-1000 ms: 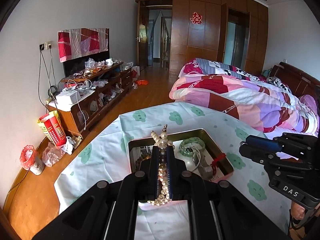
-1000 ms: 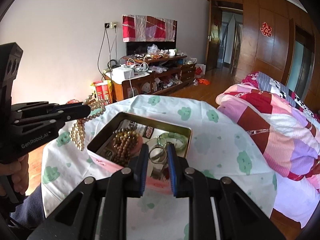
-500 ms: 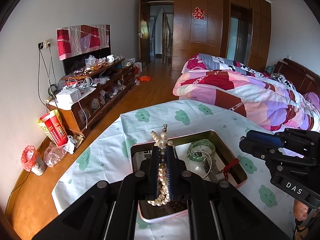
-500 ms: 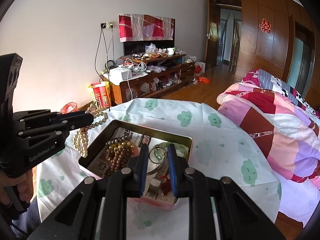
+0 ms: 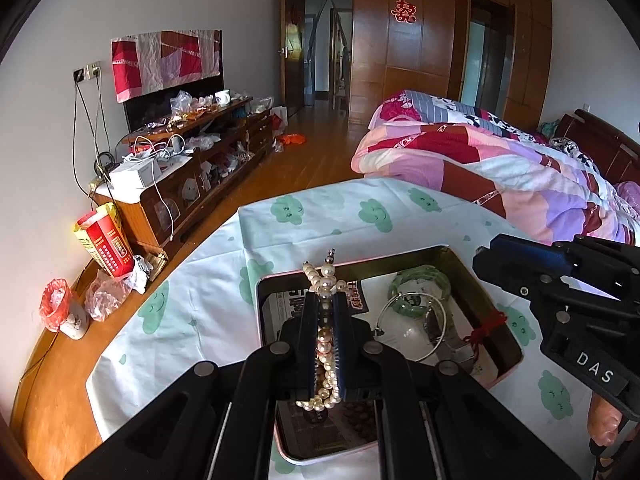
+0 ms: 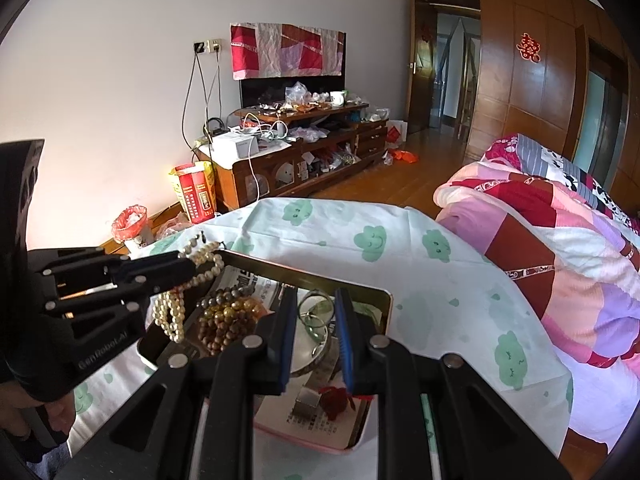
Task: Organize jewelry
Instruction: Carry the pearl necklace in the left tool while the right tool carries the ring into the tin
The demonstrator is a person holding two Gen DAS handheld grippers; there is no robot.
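My left gripper point(image 5: 324, 300) is shut on a pearl necklace point(image 5: 325, 336) and holds it above the near left part of a rectangular metal tin point(image 5: 476, 276). The strand hangs from the fingers in loops, as the right wrist view shows point(image 6: 172, 312). The tin point(image 6: 384, 300) holds a green bangle point(image 5: 420, 292), a thin silver bangle point(image 5: 412, 332), brown bead bracelets point(image 6: 226, 320) and a red knotted cord point(image 5: 486, 326). My right gripper point(image 6: 316, 300) is a little open and empty, just above the tin's middle.
The tin sits on a table under a white cloth with green clouds point(image 5: 320, 216). A bed with a pink patchwork quilt point(image 5: 500, 160) lies right. A cluttered wooden TV cabinet point(image 5: 192, 160) stands along the left wall.
Both grippers have moved forward and lower over the tin. The left one still holds the pearl necklace. The right gripper's gap looks slightly wider.
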